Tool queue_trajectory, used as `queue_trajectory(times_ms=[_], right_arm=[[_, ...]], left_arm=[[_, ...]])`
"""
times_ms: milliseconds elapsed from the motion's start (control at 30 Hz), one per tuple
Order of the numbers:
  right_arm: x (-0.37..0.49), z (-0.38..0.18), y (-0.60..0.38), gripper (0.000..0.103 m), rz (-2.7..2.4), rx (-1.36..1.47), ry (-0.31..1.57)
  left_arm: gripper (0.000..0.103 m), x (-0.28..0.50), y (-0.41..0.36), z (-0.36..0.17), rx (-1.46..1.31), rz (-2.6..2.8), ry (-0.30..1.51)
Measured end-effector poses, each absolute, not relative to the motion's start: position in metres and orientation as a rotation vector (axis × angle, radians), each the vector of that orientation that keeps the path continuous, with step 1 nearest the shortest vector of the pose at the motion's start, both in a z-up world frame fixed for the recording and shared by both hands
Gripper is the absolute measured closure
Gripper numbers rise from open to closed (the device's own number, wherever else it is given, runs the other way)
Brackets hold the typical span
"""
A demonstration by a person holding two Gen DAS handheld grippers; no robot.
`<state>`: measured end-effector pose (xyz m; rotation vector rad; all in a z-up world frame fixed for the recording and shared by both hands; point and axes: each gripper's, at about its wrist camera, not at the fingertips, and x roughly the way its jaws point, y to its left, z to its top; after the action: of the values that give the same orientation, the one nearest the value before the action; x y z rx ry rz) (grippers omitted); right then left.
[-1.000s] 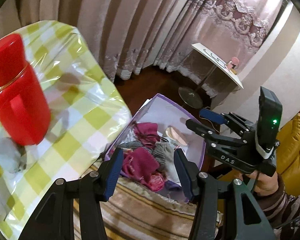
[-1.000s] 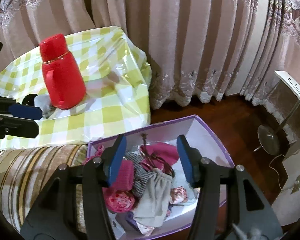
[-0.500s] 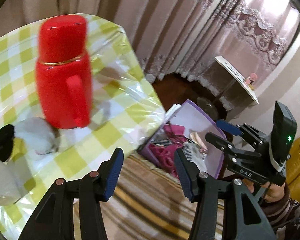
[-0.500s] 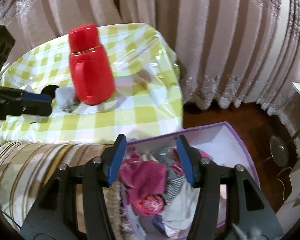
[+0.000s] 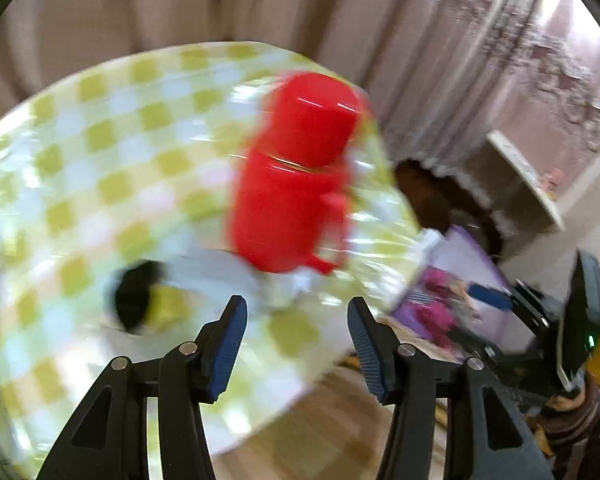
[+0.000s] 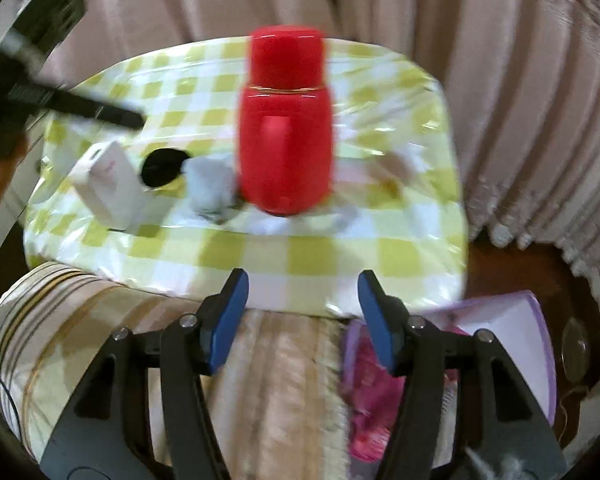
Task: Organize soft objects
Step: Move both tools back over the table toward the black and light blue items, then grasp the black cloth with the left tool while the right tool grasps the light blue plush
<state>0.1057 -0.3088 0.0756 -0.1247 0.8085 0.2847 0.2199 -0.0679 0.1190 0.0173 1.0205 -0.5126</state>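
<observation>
While both sets of jaws are opening with nothing between them, the small pale grey soft bundle [image 6: 210,190] lies ahead of the right gripper [image 6: 302,320] and the left gripper [image 5: 296,334]. Judged light and limp, it suits a pinch across its bunched middle, clear of the red plastic flask [image 6: 285,128] just beside it on the table [image 6: 380,248].

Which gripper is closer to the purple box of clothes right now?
Right. The right gripper, empty with jaws opening, hangs beside the purple box at the table's edge. The left gripper, also empty and opening, is over the checked table, farther from it.

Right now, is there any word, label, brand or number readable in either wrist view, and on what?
None can be read.
White box: a faint pink mark, too blurred.
Right gripper body in the left wrist view: any lettering is lost to blur.
Red flask: no print visible.
</observation>
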Motion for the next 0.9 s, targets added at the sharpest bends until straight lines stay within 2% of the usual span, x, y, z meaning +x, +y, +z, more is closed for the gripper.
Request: queue_trajectory(times_ms=[33,67,233,467,900], right_arm=[[0.111,0.075,-0.296,0.038,0.316,-0.141,0.811],[0.114,0.075,-0.288,0.036,0.337,-0.152,0.814],[0.144,0.065,-0.222,0.034,0.456,-0.252,0.829],[0.187,0.038,-0.154,0.034,0.539,-0.363,0.86],[0.25,-0.002,-0.103,0.034,0.551,-0.517,0.866]], left_arm=[[0.034,0.233,-0.053,0.121,0.032,-0.491,1.04],[0.027,0.245,-0.043,0.121,0.042,-0.493,1.062],[0.027,0.309,0.006,0.1,0.041,-0.482,1.213],[0.027,0.359,0.027,0.025,0.135,-0.539,1.428],[0.029,0.379,0.018,-0.047,0.129,-0.693,1.519]])
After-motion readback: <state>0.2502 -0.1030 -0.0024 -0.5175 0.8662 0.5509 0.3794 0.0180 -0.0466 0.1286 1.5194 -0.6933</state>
